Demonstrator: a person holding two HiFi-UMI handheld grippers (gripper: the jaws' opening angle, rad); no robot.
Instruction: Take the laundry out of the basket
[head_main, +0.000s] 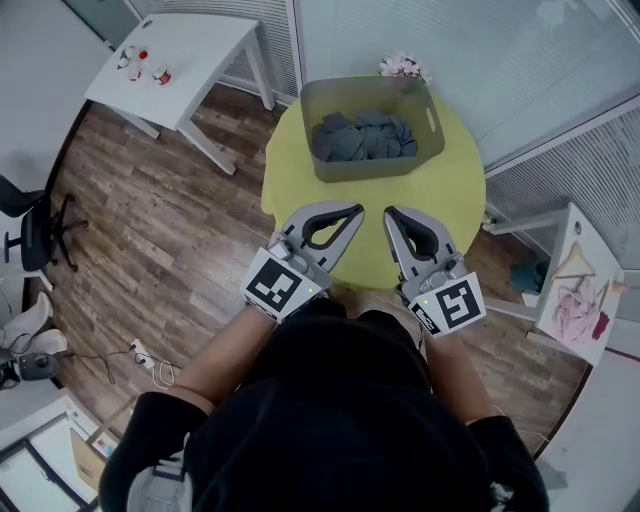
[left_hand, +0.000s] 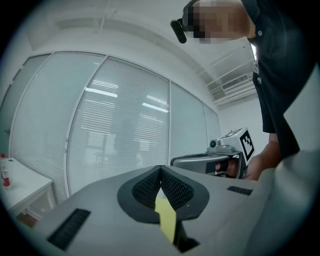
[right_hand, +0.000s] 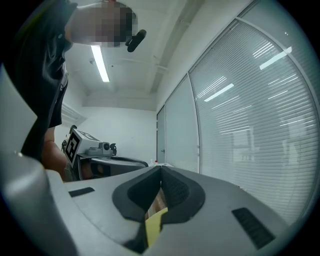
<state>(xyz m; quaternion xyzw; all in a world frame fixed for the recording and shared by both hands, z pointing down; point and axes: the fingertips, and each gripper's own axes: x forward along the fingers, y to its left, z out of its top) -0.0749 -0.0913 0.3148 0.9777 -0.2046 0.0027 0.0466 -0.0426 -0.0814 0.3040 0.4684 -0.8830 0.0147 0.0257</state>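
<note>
A grey plastic basket (head_main: 432, 118) stands on the far half of a round yellow-green table (head_main: 455, 190). Dark blue-grey laundry (head_main: 362, 136) lies piled inside it. Both grippers hover side by side over the table's near edge, short of the basket and pointing toward it. My left gripper (head_main: 356, 208) is shut with nothing between its jaws; its tips meet in the left gripper view (left_hand: 160, 168). My right gripper (head_main: 389, 212) is likewise shut and empty (right_hand: 161, 168). Each gripper view looks up at blinds and ceiling, so the basket is hidden there.
A white side table (head_main: 190, 60) with small bottles stands at the back left. An office chair (head_main: 35, 235) is at the left. A white stand with pinkish items (head_main: 578, 290) is at the right. Glass walls with blinds close off the back. Pink flowers (head_main: 403, 67) sit behind the basket.
</note>
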